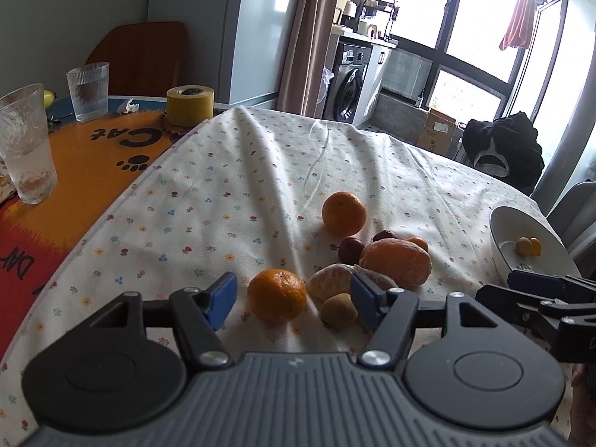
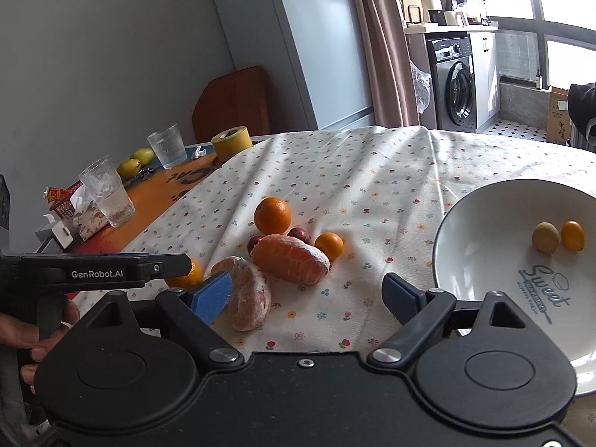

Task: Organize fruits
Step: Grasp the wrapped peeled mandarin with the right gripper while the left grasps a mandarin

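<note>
- Left wrist view: left gripper (image 1: 292,300) is held spread around an orange (image 1: 276,295) at lower centre, seemingly for pickup.
- Right gripper (image 2: 307,298) is spread, empty, beside the bowl (image 2: 480,205) at right.

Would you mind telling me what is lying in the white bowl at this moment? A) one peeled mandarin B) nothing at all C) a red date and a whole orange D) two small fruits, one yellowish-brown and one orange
D: in the right wrist view the white bowl holds only a yellowish-brown small fruit and a small orange fruit, side by side.
</note>
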The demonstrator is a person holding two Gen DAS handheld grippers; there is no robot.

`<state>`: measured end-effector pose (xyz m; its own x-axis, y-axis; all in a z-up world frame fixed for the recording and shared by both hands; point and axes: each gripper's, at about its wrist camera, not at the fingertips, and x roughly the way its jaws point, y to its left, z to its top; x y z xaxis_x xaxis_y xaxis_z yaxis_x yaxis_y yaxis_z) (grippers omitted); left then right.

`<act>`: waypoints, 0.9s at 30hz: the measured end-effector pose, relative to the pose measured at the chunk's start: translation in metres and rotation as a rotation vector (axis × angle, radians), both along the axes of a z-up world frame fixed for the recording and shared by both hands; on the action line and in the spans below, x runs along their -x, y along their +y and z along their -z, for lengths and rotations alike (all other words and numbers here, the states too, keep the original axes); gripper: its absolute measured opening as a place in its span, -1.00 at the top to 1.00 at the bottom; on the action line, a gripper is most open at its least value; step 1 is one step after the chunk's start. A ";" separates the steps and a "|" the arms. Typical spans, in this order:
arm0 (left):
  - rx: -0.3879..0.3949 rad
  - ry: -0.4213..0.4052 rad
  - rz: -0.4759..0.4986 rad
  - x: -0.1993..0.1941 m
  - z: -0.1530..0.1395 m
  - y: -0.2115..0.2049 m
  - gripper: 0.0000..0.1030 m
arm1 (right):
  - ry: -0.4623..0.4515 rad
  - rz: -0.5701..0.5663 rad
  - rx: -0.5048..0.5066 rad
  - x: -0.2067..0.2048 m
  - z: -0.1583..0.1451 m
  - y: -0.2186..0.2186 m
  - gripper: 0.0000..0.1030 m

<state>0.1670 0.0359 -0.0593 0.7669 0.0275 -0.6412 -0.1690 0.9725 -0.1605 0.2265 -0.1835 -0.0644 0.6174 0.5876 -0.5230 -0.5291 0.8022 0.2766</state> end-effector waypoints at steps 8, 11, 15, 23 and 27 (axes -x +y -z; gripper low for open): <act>0.026 0.022 -0.010 -0.009 0.015 0.008 -0.12 | 0.019 -0.040 0.022 -0.005 0.005 0.016 -0.53; 0.029 0.024 -0.014 -0.012 0.020 0.009 -0.07 | 0.026 -0.055 0.031 -0.006 0.007 0.023 -0.48; 0.051 0.036 -0.014 -0.012 0.025 0.013 0.26 | 0.033 -0.072 0.043 -0.007 0.010 0.032 -0.46; 0.073 0.020 -0.030 0.000 0.021 0.022 0.27 | 0.057 -0.097 0.080 -0.010 0.017 0.050 -0.20; 0.078 0.016 -0.035 0.007 0.019 0.027 0.27 | 0.067 -0.095 0.101 -0.011 0.023 0.056 -0.07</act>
<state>0.1604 0.0624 -0.0785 0.7561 0.0039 -0.6545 -0.2061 0.9505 -0.2324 0.2371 -0.1278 -0.0876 0.5231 0.5839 -0.6208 -0.5870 0.7749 0.2342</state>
